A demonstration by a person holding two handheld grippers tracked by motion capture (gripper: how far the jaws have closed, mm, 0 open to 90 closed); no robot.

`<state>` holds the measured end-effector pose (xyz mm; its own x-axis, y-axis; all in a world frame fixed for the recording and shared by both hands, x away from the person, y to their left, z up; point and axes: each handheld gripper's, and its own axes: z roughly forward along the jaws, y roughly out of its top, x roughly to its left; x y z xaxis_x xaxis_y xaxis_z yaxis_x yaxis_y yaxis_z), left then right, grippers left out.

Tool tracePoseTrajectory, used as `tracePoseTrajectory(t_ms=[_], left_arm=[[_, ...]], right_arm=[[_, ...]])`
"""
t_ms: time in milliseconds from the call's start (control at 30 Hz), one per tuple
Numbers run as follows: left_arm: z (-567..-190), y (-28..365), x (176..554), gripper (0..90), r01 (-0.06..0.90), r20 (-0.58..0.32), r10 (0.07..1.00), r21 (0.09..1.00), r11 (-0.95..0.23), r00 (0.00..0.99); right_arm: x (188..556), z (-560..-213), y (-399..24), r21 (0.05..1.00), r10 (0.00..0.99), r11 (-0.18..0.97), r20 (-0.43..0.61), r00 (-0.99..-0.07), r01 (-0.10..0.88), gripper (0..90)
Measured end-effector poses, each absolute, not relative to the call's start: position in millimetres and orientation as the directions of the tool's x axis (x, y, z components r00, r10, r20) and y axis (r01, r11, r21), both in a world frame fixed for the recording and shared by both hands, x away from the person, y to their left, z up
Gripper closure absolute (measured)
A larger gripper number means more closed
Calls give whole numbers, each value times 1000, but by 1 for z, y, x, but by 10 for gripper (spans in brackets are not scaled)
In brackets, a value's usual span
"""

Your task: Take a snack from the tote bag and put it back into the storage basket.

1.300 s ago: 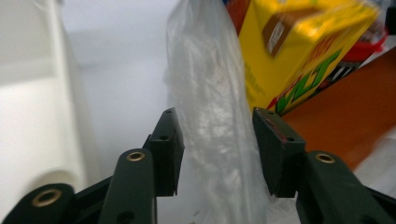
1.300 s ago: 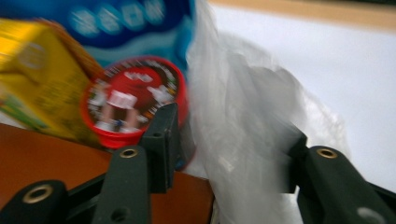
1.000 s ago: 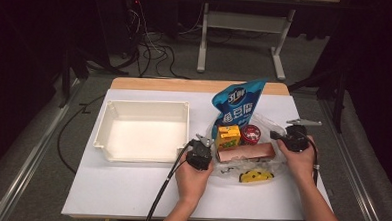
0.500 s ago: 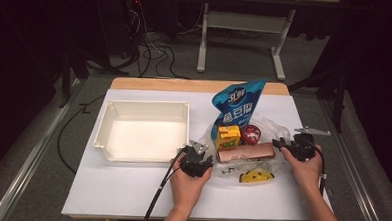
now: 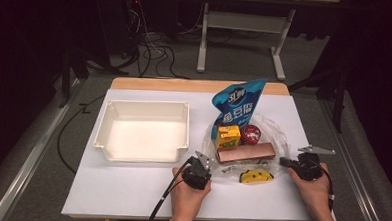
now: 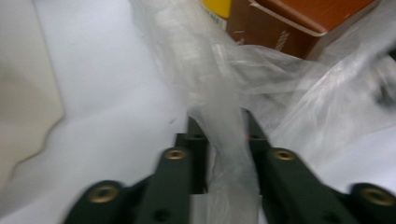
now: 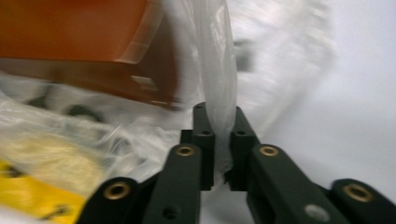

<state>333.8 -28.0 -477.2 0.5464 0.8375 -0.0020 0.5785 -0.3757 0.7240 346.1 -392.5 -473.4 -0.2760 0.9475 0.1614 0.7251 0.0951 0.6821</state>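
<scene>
A clear plastic bag [image 5: 279, 135] lies on the white table, with a blue snack pouch [image 5: 237, 105], a yellow juice box [image 5: 228, 137], a red round tin [image 5: 251, 134], a brown box [image 5: 245, 152] and a yellow packet [image 5: 256, 176] on or in it. My left gripper [image 5: 203, 159] is at the bag's left edge, and its jaws have just been closing on a fold of film [image 6: 224, 116]. My right gripper [image 5: 284, 161] is at the bag's right edge; its jaws have just been closing too, with film [image 7: 219, 84] pinched between them. The brown box [image 6: 299, 23] [image 7: 84, 42] is close ahead of both.
An empty white tray [image 5: 146, 104] sits left of the bag, close to my left hand. Bare table top [image 5: 120, 192] stretches along the near edge. A grey plate [image 5: 316, 150] sticks out by the right gripper. Floor cables and a table frame lie beyond the far edge.
Both hands have drawn back toward the near edge, the right one also outward to the right. The bag's near edges now sit between the jaws of both grippers.
</scene>
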Motion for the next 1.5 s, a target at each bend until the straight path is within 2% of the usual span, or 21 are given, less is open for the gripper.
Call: tracePoseTrajectory(t_ms=[33, 67, 100, 133, 167, 233, 333, 433, 567, 700, 900, 1033, 1200, 1333, 1500], left_arm=[[-478, -25, 335, 883, 580, -21, 835, 729, -363, 549], [-478, -24, 334, 878, 579, -20, 837, 732, -360, 547], [-477, -24, 333, 827, 585, -21, 843, 729, -355, 537], [-477, -22, 333, 722, 593, -24, 851, 727, -345, 524], [-474, -19, 332, 652, 598, -60, 849, 736, -318, 526], [-467, -12, 327, 574, 585, -91, 849, 762, -276, 520], [-455, -6, 324, 497, 560, -99, 849, 790, -250, 519], [-430, 5, 320, 457, 510, -94, 854, 833, -215, 512], [-418, 13, 324, 450, 484, -90, 852, 852, -203, 516], [-411, 19, 331, 533, 476, -119, 848, 863, -169, 517], [-416, 16, 338, 609, 486, -122, 842, 855, -180, 526], [-422, 15, 337, 652, 487, -123, 840, 854, -181, 528], [-422, 21, 337, 615, 481, -138, 829, 860, -171, 541], [-419, 30, 339, 511, 480, -157, 822, 864, -154, 547], [-418, 38, 339, 449, 469, -163, 809, 870, -152, 565]], right_arm=[[347, -474, -396, 678, 948, 65, 187, -257, 732, 890], [346, -473, -395, 682, 950, 87, 163, -267, 726, 871], [345, -473, -393, 689, 950, 109, 141, -280, 717, 802], [343, -472, -391, 698, 950, 117, 130, -285, 707, 704], [341, -470, -389, 711, 951, 102, 135, -278, 696, 650], [336, -462, -390, 743, 941, 66, 176, -290, 666, 550], [328, -449, -388, 782, 941, 37, 182, -285, 623, 500], [323, -442, -384, 805, 942, 30, 176, -286, 592, 480], [318, -435, -381, 830, 949, 28, 152, -275, 557, 462], [314, -413, -384, 874, 952, -15, 161, -260, 485, 414], [331, -389, -373, 903, 930, 10, 149, -335, 430, 432], [358, -377, -353, 908, 906, 78, 108, -409, 412, 408], [393, -371, -332, 912, 872, 124, 88, -482, 391, 407], [416, -370, -321, 907, 858, 146, 84, -508, 396, 384], [435, -372, -315, 906, 843, 142, 100, -528, 399, 372]])
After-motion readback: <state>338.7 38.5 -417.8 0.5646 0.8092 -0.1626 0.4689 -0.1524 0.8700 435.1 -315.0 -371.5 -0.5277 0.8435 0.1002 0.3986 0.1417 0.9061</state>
